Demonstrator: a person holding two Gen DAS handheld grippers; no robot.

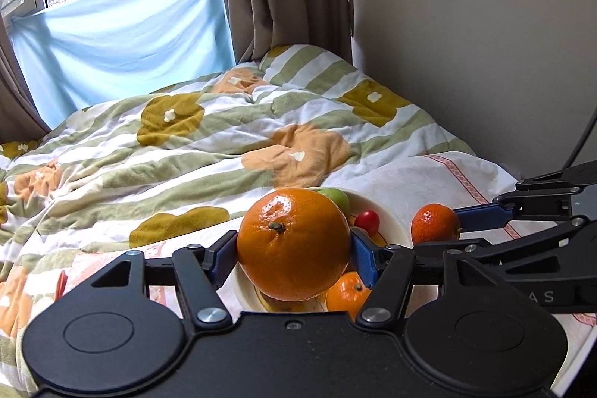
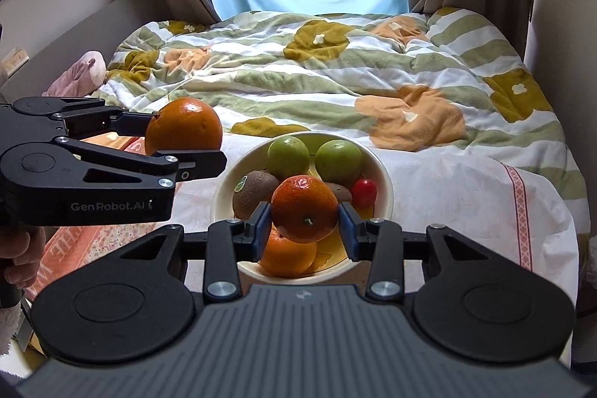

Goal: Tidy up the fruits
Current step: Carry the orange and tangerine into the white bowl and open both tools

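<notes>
Fruits are sitting mostly in the cream ceramic bowl (image 2: 384,174) on the white cloth over the flower-patterned bed quilt (image 2: 335,69), while you are holding two of them above it. Your left gripper (image 1: 294,254) is clamping the large glossy orange (image 1: 293,243) between its jaws, lifted over the bowl's near left rim. Your right gripper (image 2: 304,224) is gripping the small dark-orange mandarin (image 2: 304,209), its jaws closed snugly on the sides, right over the bowl's centre. Judging by the heights, you are either lifting these out to sort them or about to set them in; the pictures alone are not settling which.

Counting what is lying in the bowl: two green round fruits (image 2: 288,155), two brown kiwis (image 2: 253,194), one small red fruit (image 2: 364,192) and one lighter orange mandarin (image 2: 287,258) beneath the held one. With the two in your jaws, eight fruits are showing.
</notes>
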